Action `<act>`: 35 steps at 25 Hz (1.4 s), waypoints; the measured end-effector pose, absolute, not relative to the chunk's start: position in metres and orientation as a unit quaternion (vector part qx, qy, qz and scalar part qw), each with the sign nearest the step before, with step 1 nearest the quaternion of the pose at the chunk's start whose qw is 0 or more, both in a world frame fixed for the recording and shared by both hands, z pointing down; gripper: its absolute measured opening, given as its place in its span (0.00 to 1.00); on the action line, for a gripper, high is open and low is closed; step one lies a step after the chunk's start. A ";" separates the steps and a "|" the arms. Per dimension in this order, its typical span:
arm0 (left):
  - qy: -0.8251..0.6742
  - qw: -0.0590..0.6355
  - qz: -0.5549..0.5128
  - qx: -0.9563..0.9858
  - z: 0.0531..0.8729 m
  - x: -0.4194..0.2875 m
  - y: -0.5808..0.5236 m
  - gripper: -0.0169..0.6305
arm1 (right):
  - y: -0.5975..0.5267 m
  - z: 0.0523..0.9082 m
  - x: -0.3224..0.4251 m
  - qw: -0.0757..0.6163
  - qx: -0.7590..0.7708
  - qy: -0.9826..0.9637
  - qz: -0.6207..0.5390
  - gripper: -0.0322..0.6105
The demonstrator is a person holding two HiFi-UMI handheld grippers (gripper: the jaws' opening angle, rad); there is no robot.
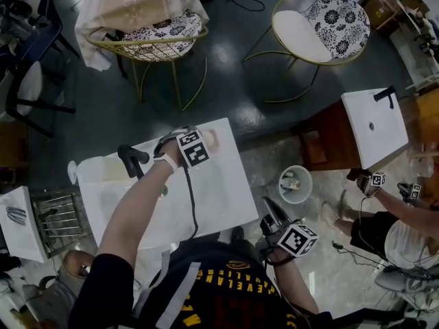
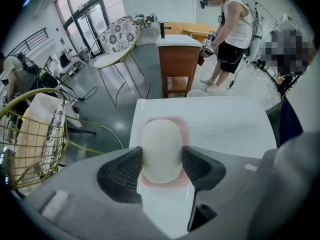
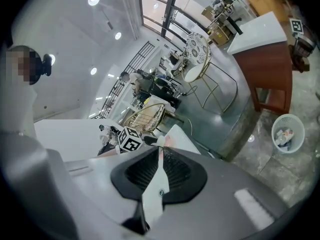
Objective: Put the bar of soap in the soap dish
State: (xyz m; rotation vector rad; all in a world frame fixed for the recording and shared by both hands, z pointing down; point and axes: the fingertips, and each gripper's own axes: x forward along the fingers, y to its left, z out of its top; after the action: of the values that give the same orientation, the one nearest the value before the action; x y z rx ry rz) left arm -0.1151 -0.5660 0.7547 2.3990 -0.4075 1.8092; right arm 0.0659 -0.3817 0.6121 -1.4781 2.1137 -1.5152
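The bar of soap point(image 2: 161, 151), cream and oval, sits right between the jaws of the left gripper point(image 2: 161, 158), and the ribbed black pads point(image 2: 125, 171) squeeze it on both sides, a firm hold. Under it lies the pink soap dish point(image 2: 184, 128), its rim peeking out all round the bar. Whether the soap rests in the dish or hangs just over it, I cannot tell. From the head view, the person's left arm reaches out across the white counter point(image 1: 223, 197) to its far edge, and the gripper tips steeply down there.

The dish sits on that counter, toward the far side. To the left of the gripper a black faucet point(image 1: 132, 160) stands up from the top.

Over at the near right corner, off the counter, the right gripper point(image 3: 160, 156) hangs beside the person's body. Its jaws are closed tip to tip, nothing in them, only a thin wedge of light showing between the pads.

Farther out, a round wastebasket point(image 1: 295, 184) stands on the floor to the right of the counter. Beyond it is a wooden stand with a white top point(image 1: 374, 125), with another person point(image 1: 394, 228) near it. Two gold wire chairs point(image 1: 147, 43) stand at the far side of the room.
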 end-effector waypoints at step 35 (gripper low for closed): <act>-0.136 0.031 0.624 0.769 0.758 -0.119 -0.567 0.42 | -0.382 0.613 0.059 0.075 -0.471 0.716 -0.510 0.11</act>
State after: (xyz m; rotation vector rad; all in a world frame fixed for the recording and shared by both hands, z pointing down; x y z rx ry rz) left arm -0.1195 -0.5668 0.7584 2.3683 -0.4184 1.9241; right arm 0.0587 -0.3816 0.6132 -1.4123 2.1474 -1.5304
